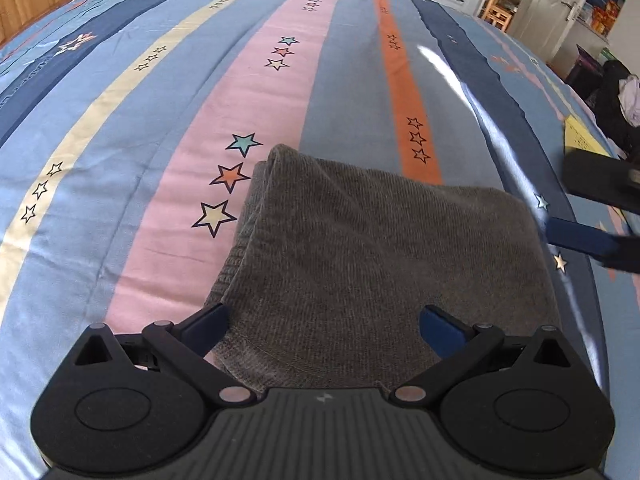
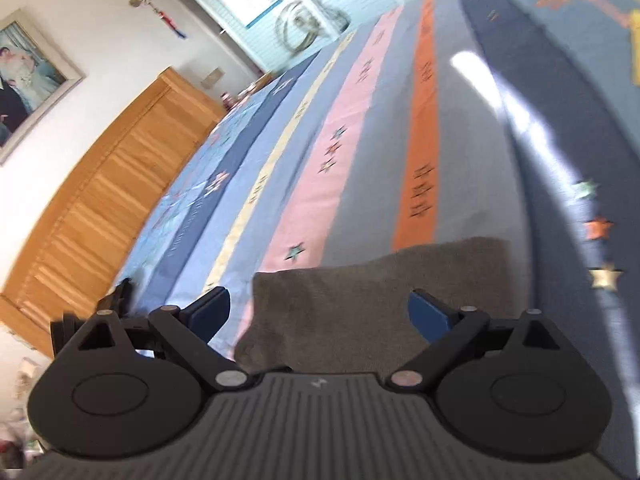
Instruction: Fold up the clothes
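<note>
A home bedroom: striped bedspread [image 1: 280, 92], wooden headboard [image 2: 100, 184], framed portrait [image 2: 24, 80].

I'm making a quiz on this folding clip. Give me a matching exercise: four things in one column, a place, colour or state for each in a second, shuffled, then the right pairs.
Things:
1. folded garment
2. left hand-held gripper
3. headboard
4. narrow stripe right of the pink one

Descriptions:
A. orange
B. wooden
C. grey-brown, lying on the bedspread
D. open, holding nothing

Pairs: 1-C, 2-D, 3-B, 4-A
</note>
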